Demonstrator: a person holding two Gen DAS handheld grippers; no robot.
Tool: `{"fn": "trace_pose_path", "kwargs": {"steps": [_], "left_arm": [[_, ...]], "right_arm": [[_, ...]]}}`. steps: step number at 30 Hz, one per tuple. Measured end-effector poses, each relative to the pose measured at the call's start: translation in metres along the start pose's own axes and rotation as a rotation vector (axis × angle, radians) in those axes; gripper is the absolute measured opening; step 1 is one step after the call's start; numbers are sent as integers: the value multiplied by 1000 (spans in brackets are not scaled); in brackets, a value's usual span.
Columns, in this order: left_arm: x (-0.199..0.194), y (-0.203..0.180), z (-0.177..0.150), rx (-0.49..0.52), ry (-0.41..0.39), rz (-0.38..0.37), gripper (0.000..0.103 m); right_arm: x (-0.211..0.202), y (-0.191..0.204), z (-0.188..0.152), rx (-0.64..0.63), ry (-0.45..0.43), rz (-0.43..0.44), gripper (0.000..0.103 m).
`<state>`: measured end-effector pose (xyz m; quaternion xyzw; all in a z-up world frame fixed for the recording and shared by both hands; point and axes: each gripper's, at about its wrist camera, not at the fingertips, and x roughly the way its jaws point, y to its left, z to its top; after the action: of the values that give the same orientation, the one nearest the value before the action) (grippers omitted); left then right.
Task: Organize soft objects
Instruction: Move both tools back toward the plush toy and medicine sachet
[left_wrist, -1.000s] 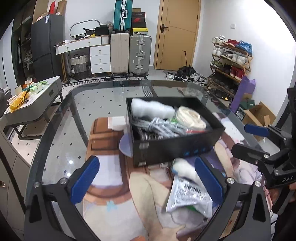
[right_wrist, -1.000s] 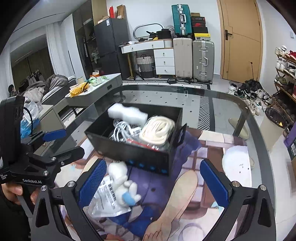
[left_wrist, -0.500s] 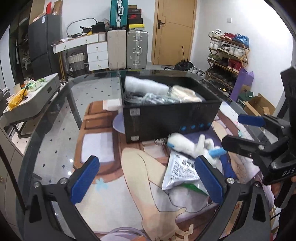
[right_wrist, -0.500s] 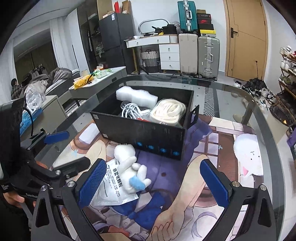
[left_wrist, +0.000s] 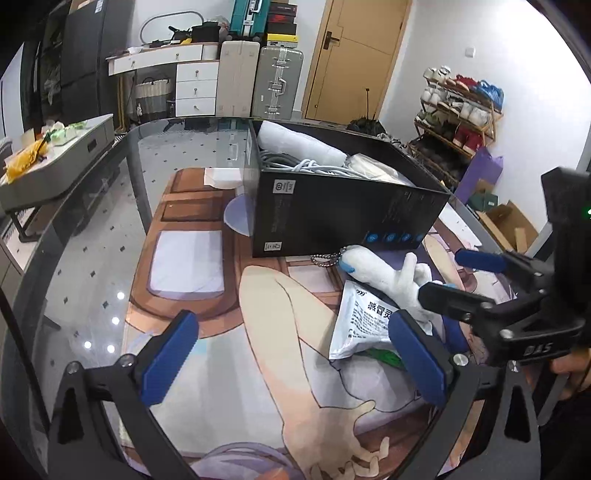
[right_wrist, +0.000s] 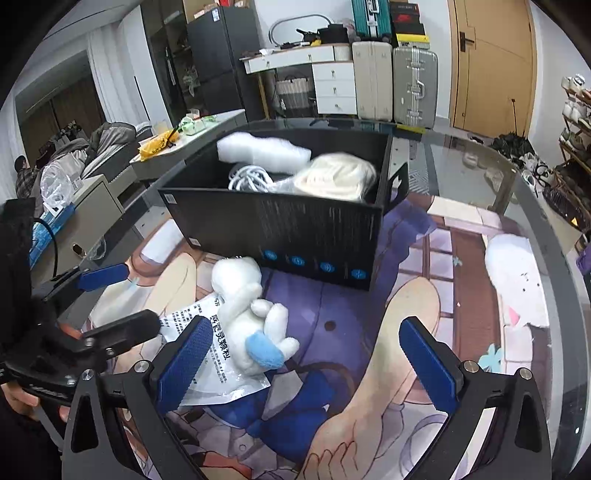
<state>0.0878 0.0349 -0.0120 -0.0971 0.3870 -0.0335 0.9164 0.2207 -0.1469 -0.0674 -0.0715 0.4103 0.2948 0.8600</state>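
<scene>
A white plush toy (right_wrist: 246, 309) with a light blue patch lies on its side on a printed anime mat (right_wrist: 424, 295), just in front of a black open-topped box (right_wrist: 280, 229). The toy rests partly on a silver foil sachet (right_wrist: 218, 354) printed with Chinese characters. A ball chain (left_wrist: 325, 258) at the toy's head end reaches the base of the box. Inside the box are a white foam roll (right_wrist: 262, 153), a coil of white cable (right_wrist: 249, 179) and a cream bundle of rope (right_wrist: 338, 175).

The right gripper (right_wrist: 303, 363) hangs low over the mat with its blue-padded fingers (right_wrist: 184, 363) spread wide apart, holding nothing; the toy and sachet lie just ahead of its left finger, and whether that pad touches the sachet cannot be told. The left gripper (left_wrist: 291, 360) is likewise wide open and empty, its right pad just beside the sachet's edge. From the left wrist view, one black finger of the right gripper crosses in front of the toy.

The mat covers a round glass table (left_wrist: 92, 229). Behind stand suitcases (left_wrist: 258, 85), a white drawer unit (left_wrist: 195, 88), a wooden door (left_wrist: 354, 59) and a shoe rack (left_wrist: 461, 107)
</scene>
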Motion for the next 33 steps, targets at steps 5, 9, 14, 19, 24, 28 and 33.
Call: {"fn": "trace_pose_path", "kwargs": {"steps": [5,9,14,19,24,28,33], "left_arm": [[1,-2,1,9,3,-3,103],[0,3,2,-11,0,-12,103],[0,8,2,-34,0,-29,103],[1,11,2,-52,6,-46,103],[3,13,2,-63,11,-50,103],[3,13,3,-59,10,-47,103],[4,10,2,-50,12,-43,103]], "right_arm": [[12,4,0,0,32,-4,102],[19,10,1,-9,44,-13,102],[30,18,5,-13,61,-34,102],[35,24,7,-33,78,-85,102],[28,11,3,-18,88,-115,102],[19,-2,-6,-14,96,-151,102],[13,-31,-9,74,80,-195,102]]}}
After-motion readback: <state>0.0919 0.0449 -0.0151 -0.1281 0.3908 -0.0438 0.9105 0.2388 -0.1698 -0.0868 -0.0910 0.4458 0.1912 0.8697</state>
